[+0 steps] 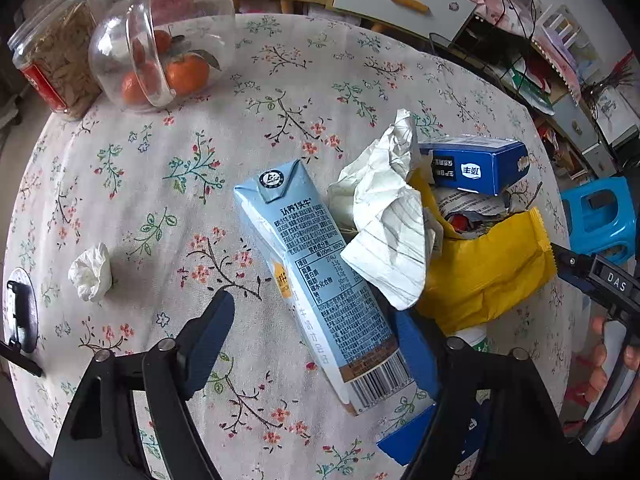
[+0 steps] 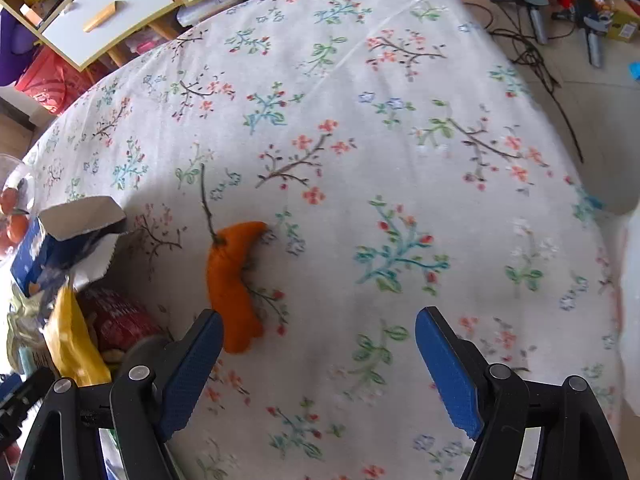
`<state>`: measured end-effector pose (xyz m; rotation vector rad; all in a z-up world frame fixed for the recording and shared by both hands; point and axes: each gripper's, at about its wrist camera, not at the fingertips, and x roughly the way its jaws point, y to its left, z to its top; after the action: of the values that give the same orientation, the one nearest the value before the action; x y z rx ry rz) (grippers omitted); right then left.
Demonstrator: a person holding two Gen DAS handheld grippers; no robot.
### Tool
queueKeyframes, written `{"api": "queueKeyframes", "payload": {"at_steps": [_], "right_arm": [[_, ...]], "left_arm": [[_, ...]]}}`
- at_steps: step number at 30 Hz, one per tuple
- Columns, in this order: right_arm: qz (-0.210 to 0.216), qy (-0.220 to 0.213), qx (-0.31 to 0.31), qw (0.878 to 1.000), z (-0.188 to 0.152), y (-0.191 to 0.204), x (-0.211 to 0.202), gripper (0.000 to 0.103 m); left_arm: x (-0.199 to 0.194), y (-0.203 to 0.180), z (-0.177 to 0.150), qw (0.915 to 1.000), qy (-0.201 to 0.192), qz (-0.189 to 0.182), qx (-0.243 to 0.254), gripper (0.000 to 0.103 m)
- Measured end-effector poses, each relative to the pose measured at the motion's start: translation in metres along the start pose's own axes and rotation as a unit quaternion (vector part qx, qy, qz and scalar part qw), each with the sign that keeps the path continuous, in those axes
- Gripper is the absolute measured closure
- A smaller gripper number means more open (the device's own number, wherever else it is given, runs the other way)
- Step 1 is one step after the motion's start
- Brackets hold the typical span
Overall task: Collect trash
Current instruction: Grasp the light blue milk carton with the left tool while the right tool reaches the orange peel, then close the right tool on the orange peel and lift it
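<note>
Pale-blue milk carton (image 1: 320, 276) lies between our left gripper (image 1: 316, 340) jaws, spread wide, not clamped. Our right gripper (image 2: 320, 360) hangs open beside orange peel (image 2: 234, 284).

Milk carton (image 1: 320, 276) left of crumpled paper (image 1: 388, 220), tissue wad (image 1: 91, 273) far left (jars (image 1: 160, 40) behind)

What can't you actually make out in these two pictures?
- Left view: the milk carton and the left hand-held gripper cover the far finger, so contact is unclear.
- Left view: the crumpled paper hides what is inside the yellow bag.
- Right view: the blue box is cut off by the left edge.
- Right view: the orange peel is blurred; the right hand-held gripper holds nothing.
</note>
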<state>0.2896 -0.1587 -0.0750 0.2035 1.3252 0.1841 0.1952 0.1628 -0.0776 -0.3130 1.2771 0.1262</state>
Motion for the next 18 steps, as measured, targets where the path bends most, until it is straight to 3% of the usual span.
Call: {"api": "queueKeyframes", "payload": {"at_steps": [9,18], "right_arm": [[-0.003,0.002,-0.013,1.000,0.003,0.016,0.017,0.020],[-0.017,-0.003,-0.051,0.999,-0.001,0.041,0.034,0.020]], "left_arm": [[-0.005,0.034,-0.010,0.9999,0.004,-0.009,-0.012,0.064],[-0.027,0.059,-0.017,0.9983,-0.028,-0.031,-0.040,0.064]]}}
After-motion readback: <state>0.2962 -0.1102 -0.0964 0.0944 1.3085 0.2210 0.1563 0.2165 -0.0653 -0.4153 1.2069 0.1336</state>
